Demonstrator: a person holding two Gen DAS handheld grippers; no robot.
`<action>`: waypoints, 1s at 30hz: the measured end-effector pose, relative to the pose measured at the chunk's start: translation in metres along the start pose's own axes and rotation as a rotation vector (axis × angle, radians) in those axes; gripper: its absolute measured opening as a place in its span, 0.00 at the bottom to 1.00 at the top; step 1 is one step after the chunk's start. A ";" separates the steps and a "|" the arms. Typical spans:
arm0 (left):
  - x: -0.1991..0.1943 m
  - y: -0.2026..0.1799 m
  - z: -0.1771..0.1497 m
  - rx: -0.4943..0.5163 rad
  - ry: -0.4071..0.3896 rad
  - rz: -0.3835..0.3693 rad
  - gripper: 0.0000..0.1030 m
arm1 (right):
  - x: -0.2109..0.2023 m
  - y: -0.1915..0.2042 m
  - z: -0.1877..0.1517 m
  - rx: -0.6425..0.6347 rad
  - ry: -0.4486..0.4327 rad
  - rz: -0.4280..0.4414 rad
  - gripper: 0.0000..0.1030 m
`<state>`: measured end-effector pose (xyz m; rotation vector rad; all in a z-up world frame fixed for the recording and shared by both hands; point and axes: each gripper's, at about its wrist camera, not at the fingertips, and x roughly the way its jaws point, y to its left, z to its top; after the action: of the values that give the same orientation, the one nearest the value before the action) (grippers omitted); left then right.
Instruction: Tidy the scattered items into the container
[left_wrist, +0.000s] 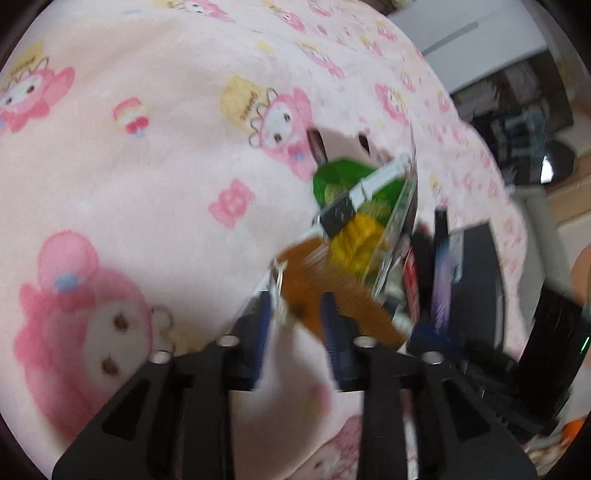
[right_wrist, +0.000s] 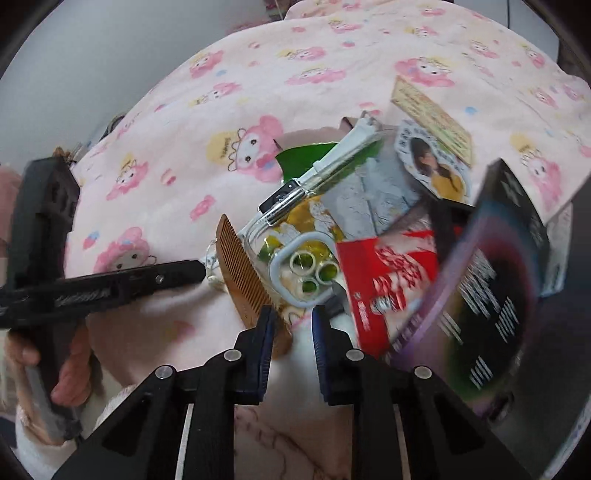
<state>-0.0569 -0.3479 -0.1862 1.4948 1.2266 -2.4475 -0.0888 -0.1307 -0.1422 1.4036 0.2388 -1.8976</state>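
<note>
A clear plastic container (right_wrist: 258, 229) lies tilted on the pink cartoon blanket (right_wrist: 177, 122), holding a green packet (right_wrist: 299, 157), a white and black pen-like tool (right_wrist: 314, 177) and yellow wrappers. A brown comb (right_wrist: 243, 273) leans on its rim, also in the left wrist view (left_wrist: 332, 299). My left gripper (left_wrist: 295, 321) is open around the container's clear edge (left_wrist: 279, 288) and the comb. My right gripper (right_wrist: 291, 325) is open and empty just below the comb and a white phone case (right_wrist: 303, 273). The left gripper shows in the right wrist view (right_wrist: 199, 271).
A red packet (right_wrist: 388, 280), a black and purple box (right_wrist: 487, 288), a photo card (right_wrist: 436, 166) and a yellow card (right_wrist: 432, 114) lie to the right of the container. A white cabinet (left_wrist: 461, 40) stands beyond the bed.
</note>
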 end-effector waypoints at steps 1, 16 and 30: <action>0.000 0.003 0.005 -0.016 -0.021 -0.013 0.53 | -0.002 -0.002 -0.002 0.015 0.010 0.015 0.17; 0.016 -0.017 0.002 0.003 0.012 -0.010 0.27 | 0.033 0.003 0.012 0.008 0.062 0.116 0.17; 0.012 -0.001 0.007 -0.025 -0.021 -0.053 0.43 | 0.009 -0.010 -0.005 0.043 0.046 0.093 0.17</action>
<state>-0.0695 -0.3469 -0.1931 1.4452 1.3044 -2.4640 -0.0928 -0.1250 -0.1548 1.4636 0.1531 -1.8061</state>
